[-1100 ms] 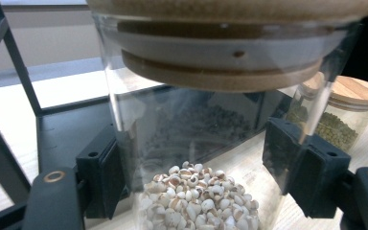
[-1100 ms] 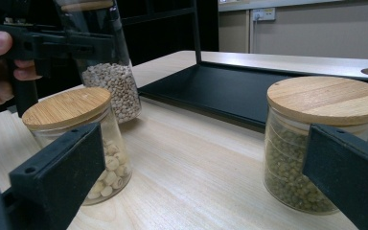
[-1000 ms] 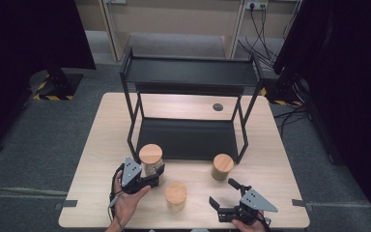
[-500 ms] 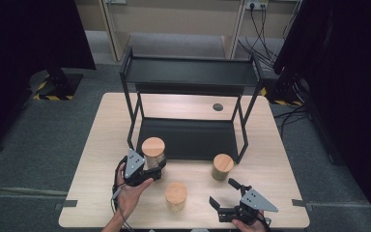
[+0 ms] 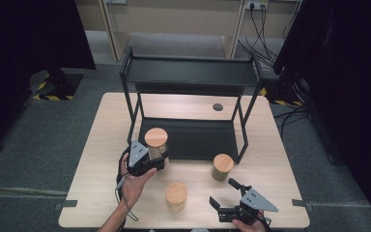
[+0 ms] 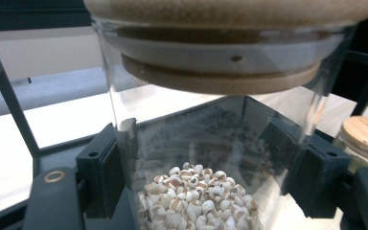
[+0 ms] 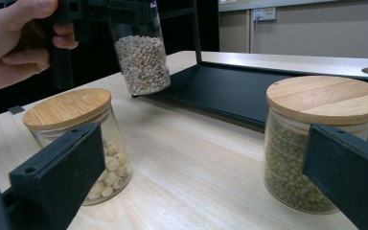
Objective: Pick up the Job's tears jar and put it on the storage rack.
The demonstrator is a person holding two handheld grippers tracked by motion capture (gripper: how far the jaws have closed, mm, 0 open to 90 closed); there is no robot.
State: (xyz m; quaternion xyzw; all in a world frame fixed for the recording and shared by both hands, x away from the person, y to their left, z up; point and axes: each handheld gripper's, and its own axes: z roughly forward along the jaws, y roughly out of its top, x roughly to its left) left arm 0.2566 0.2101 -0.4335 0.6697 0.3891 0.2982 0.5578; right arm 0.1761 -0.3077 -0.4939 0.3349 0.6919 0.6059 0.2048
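A glass jar of small pale grains (image 5: 155,137) with a wooden lid hangs just above the table in front of the rack's lower shelf (image 5: 193,137). My left gripper (image 5: 156,155) is shut on it. In the left gripper view the black pads (image 6: 106,167) press both sides of this jar (image 6: 211,120). My right gripper (image 5: 222,192) stands open near the table's front right, its jaws wide apart (image 7: 196,191). A jar of larger white seeds (image 7: 76,139) lies ahead of one jaw, and a jar of green beans (image 7: 316,148) ahead of the other.
A black two-tier rack (image 5: 188,72) stands on the wooden table (image 5: 106,145), with a round hole (image 5: 217,107) behind it. The white-seed jar (image 5: 176,195) is at front centre. The green-bean jar (image 5: 222,166) is by the rack's front right leg.
My left gripper has carried the grain jar upward and toward the rack's lower shelf. The right gripper and the two standing jars have kept still.
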